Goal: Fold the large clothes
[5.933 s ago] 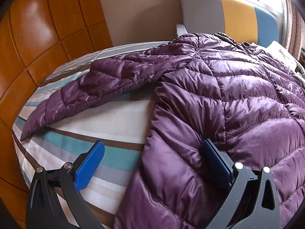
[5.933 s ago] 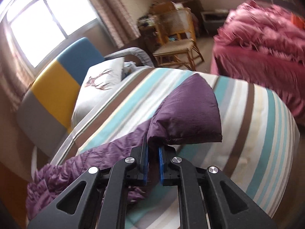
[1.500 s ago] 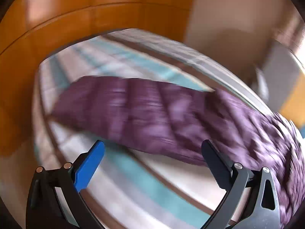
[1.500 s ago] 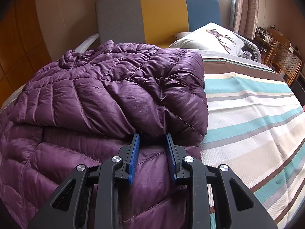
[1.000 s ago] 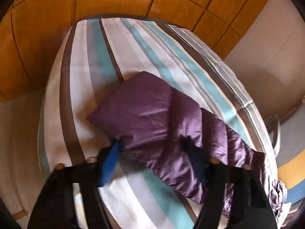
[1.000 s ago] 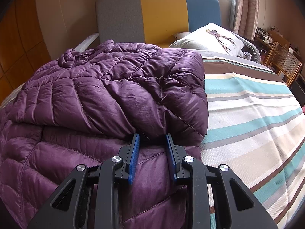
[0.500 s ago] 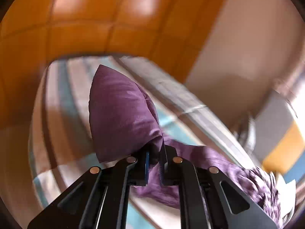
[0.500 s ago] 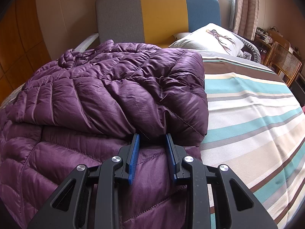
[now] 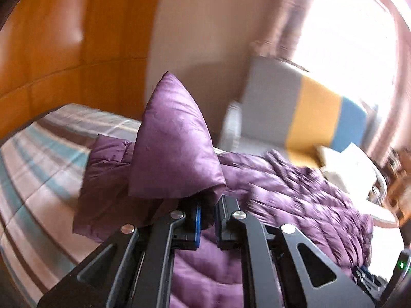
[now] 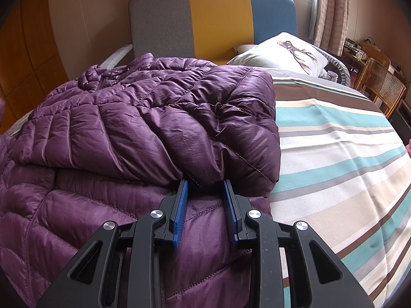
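Note:
A purple quilted down jacket lies on the striped bed. Its right sleeve is folded over onto the body. My right gripper has its jaws partly apart around the edge of that folded sleeve and rests on the jacket. In the left wrist view my left gripper is shut on the cuff of the left sleeve and holds it up above the bed, with the jacket body beyond it. The left view is motion-blurred.
The bedspread has teal, brown and cream stripes. A grey, yellow and blue headboard and a deer-print pillow are at the far end. A wooden wall runs along the left. A wicker chair stands at the right.
My left gripper closed on the left sleeve's cuff and has lifted it and swung it toward the jacket body. My right gripper has stayed still at the folded right sleeve.

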